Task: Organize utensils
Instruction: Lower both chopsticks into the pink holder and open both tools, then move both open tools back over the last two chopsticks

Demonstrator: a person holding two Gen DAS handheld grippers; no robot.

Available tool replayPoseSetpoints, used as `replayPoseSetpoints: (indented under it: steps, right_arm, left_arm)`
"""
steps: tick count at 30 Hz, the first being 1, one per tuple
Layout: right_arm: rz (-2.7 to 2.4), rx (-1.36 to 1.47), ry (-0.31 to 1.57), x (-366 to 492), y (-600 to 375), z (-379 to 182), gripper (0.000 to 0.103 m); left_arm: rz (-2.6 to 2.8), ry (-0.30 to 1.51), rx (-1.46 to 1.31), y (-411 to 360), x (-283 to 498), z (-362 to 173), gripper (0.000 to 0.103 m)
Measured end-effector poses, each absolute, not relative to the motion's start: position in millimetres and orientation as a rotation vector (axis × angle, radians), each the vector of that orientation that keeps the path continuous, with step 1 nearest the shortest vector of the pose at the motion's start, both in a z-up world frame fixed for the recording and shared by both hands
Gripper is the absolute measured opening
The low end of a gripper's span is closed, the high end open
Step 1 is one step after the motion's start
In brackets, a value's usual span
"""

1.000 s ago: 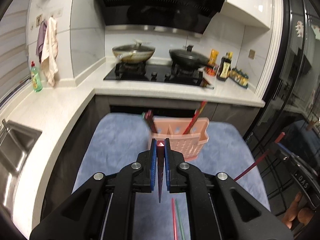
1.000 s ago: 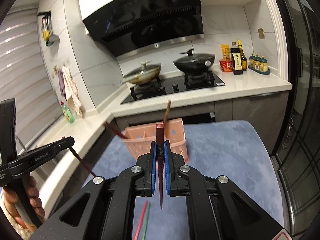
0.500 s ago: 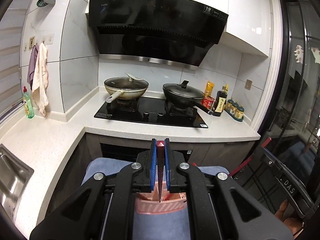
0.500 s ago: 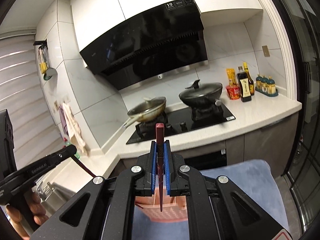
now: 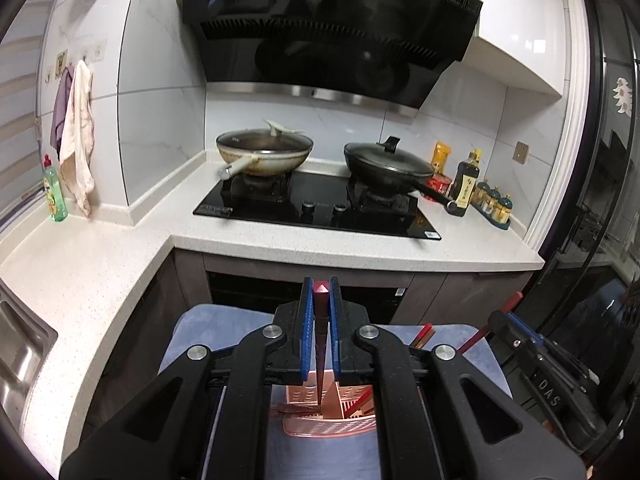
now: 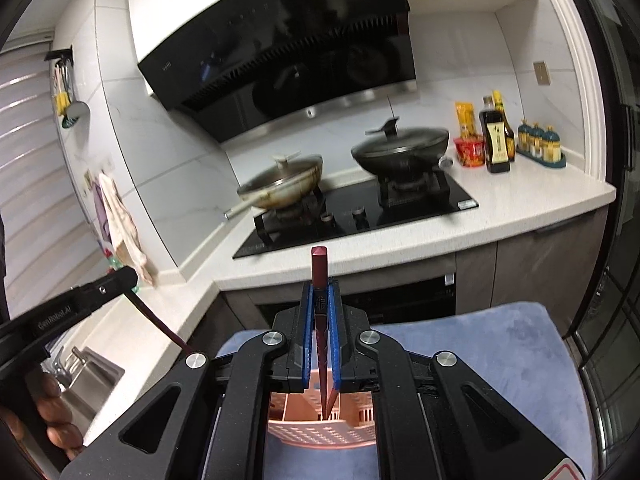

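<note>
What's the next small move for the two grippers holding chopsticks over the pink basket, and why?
Probably lower both a little, then open. The left gripper is shut on a dark red chopstick whose tip points into the pink utensil basket, near a divider. The right gripper holds its chopstick the same way above the basket. Whether either tip touches bottom, I cannot tell.

Home kitchen: black range hood [image 5: 328, 28] above gas hob [image 5: 316, 208] with two lidded woks; stone counter [image 5: 360, 252] (sauce bottles far right).
</note>
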State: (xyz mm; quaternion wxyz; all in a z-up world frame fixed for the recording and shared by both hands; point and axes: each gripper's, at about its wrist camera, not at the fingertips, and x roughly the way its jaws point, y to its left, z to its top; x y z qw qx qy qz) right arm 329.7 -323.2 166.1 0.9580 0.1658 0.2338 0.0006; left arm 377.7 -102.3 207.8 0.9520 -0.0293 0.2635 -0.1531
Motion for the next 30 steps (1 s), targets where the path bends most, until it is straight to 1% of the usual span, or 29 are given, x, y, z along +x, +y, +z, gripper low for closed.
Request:
replayPoseSetpoints:
  steps: [2,5,9,10,11,12,14,16,30]
  right_arm:
    - [0.006,0.333,0.489,332.7,-321.3,161.4,0.007]
    - [0.004,0.333,0.485,332.0,-319.8,159.4,0.014]
    - [0.002,0.331,0.473,327.4,-319.1,163.6,0.017]
    - [0.000,0.330,0.471,326.5,-319.6,165.0,0.017]
    - [0.000,0.330,0.466,324.6,-319.6,166.9,0.018]
    - [0.001,0.330,0.464,324.2,-319.6,168.1,0.019]
    - [0.002,0.327,0.461,321.3,-318.6,171.1,0.019]
    - [0.006,0.323,0.459,319.5,-317.4,173.5,0.019]
    - [0.018,0.271,0.453,292.9,-302.9,180.7,0.020]
  left_arm:
    - [-0.308,0.546,-0.054,-103.5,380.2,202.7,0.007]
    - [-0.296,0.552,-0.047,-103.8,382.2,197.8,0.007]
    - [-0.280,0.546,-0.049,-103.0,380.0,197.6,0.008]
    - [-0.278,0.546,-0.047,-103.1,379.5,197.7,0.011]
    - [-0.274,0.546,-0.047,-103.1,378.8,198.2,0.017]
    - [-0.272,0.543,-0.049,-103.1,377.2,199.1,0.020]
    - [-0.268,0.537,-0.044,-104.4,374.6,200.7,0.030]
    - [-0.267,0.529,-0.031,-106.8,370.5,202.1,0.034]
    - [-0.251,0.522,0.030,-113.5,343.5,201.7,0.034]
